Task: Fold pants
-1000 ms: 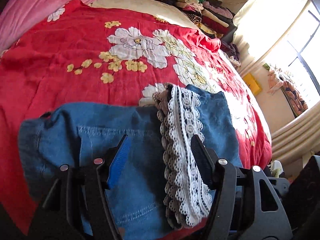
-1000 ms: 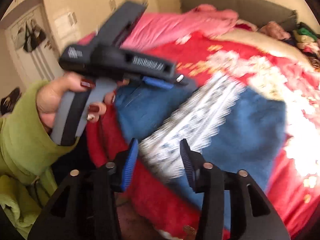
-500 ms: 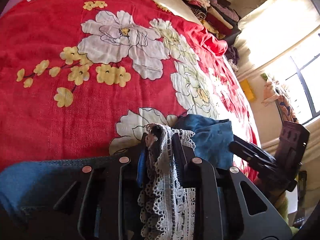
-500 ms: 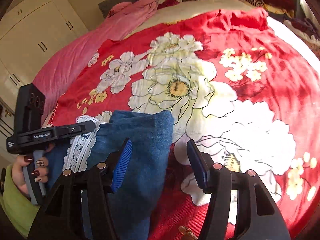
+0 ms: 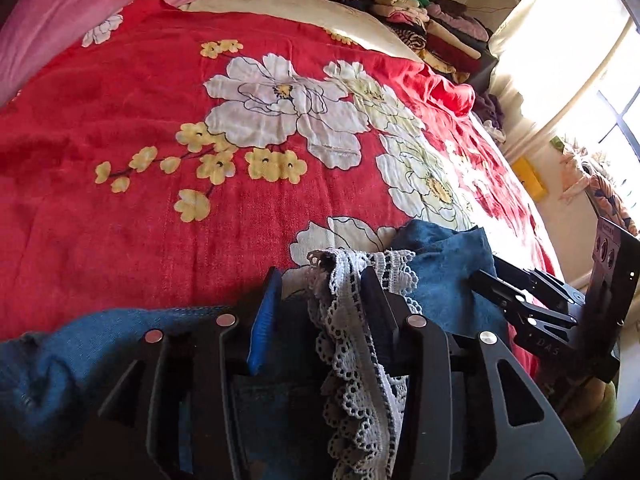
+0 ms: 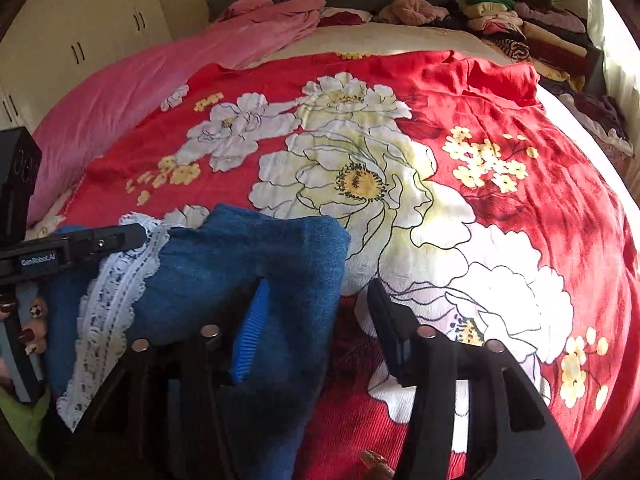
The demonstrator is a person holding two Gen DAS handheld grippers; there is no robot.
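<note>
the blue denim pants [image 5: 444,268] with a white lace trim [image 5: 352,320] lie bunched at the near edge of the bed, on its red floral bedspread [image 5: 160,128]. the left tongs [image 5: 320,292] have just been opening and stand narrow, the lace loose between them. the right tongs [image 6: 320,304] stand wider, straddling the denim's edge without pressing it. folded clothes [image 6: 520,28] are stacked near the headboard.

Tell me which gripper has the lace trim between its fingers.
The left gripper: the white lace trim runs between its fingers. The right gripper straddles only plain denim.
</note>
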